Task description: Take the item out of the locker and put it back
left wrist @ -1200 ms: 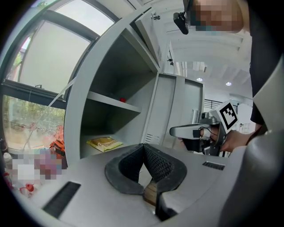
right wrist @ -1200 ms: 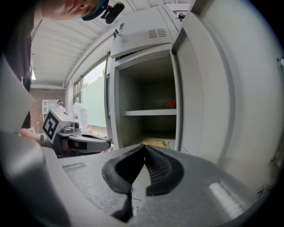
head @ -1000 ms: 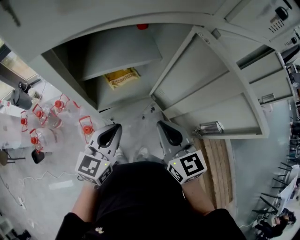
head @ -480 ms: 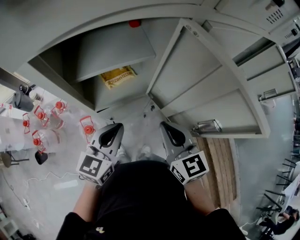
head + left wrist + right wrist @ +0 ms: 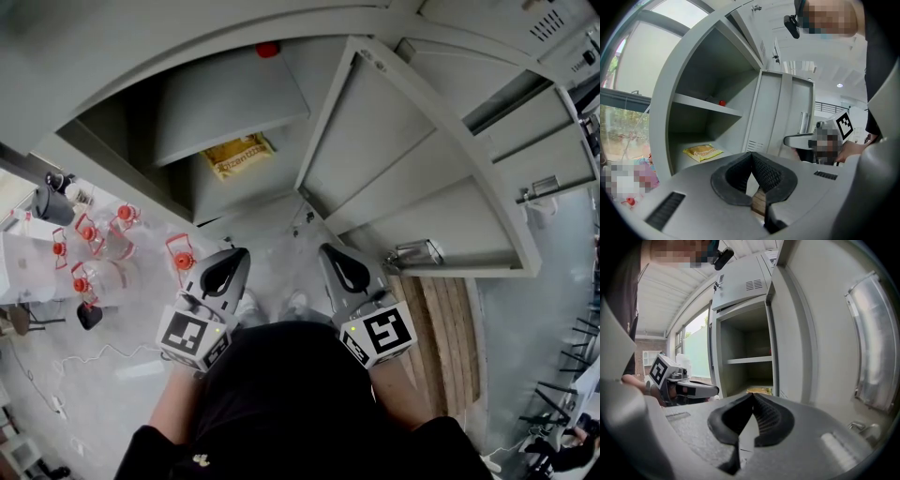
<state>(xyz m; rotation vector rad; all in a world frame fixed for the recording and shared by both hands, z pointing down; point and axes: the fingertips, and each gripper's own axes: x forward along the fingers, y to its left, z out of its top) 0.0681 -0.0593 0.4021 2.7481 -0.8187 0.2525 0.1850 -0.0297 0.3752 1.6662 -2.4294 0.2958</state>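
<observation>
Packet in locker — seemingly well beyond left tongs; right tongs too

Matt grey painted-metal locker, crinkly yellow plastic packet, bare wood planks, shiny metal handle

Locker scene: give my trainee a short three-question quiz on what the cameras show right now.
1. True or false: the locker door stands open.
2. Choose one. Relative to the shelf, the yellow packet lies: A on it; B below it; C hanging on the door.
3. Fill in: the jaws of the left gripper and the right gripper are both ____, with nothing between them.

Key: 1 true; 2 B; 3 shut.
</observation>
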